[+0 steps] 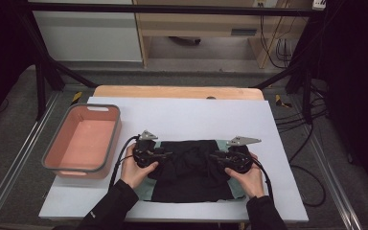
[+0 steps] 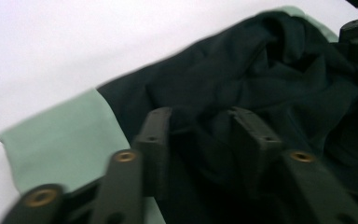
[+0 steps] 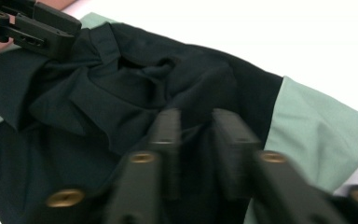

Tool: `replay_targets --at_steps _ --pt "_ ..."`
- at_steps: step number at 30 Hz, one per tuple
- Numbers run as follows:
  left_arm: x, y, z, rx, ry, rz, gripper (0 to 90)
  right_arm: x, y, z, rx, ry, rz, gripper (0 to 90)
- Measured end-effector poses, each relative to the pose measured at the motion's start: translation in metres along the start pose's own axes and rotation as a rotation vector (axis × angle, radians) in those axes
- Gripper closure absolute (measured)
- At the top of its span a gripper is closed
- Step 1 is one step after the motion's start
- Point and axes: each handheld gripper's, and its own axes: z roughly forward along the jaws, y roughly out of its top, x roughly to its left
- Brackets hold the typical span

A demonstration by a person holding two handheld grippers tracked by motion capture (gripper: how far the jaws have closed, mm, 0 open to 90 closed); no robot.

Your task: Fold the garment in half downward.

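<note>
Right at the near edge of the white mat (image 1: 182,112), both forearms come in and both tools are down on the dark shirt (image 1: 189,170), a black garment with pale green sleeves (image 2: 70,140) that lies bunched at the front middle of that mat. The left gripper (image 2: 200,135) has its jaws parted with a fold of black cloth rising between them, not yet pinched as far as I can judge; the right gripper (image 3: 196,140) shows a narrower gap, cloth bulging into it, and whether it truly bites the fabric I cannot tell. Here's the danger: the cloth is heaped in several layers, so a squeeze now could catch only the top fold, and a lift would drag the shirt into a worse tangle instead of spreading it. If the two tools close on uneven depths, one side could slip free and the green sleeve (image 3: 317,135) would flop back under the body. Pulling hard toward the person could also slide the whole garment off the front of the mat. Farther out, just beyond the mat's left edge and well apart from the shirt, sits the pink bin (image 1: 52,158) with a grey rim, and it looks bare inside, nothing in it.
</note>
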Motion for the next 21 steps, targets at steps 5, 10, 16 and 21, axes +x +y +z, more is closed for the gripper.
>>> replay_targets --at_steps 5,10,16,21 --pt "0.0 -0.005 -0.007 0.021 -0.014 0.017 84.8 -0.002 -0.004 -0.005 0.006 0.017 0.007 88.6" --pt "-0.003 -0.009 -0.023 -0.027 -0.053 0.048 88.3 0.0 -0.007 -0.018 -0.016 0.032 0.0 88.8" --pt "-0.018 -0.026 -0.049 -0.043 -0.104 0.136 88.3 0.007 -0.019 -0.039 -0.041 0.05 -0.023 88.7" --pt "-0.033 -0.05 -0.058 -0.015 -0.135 0.202 88.2 0.013 -0.035 -0.047 -0.015 0.064 -0.042 88.7"
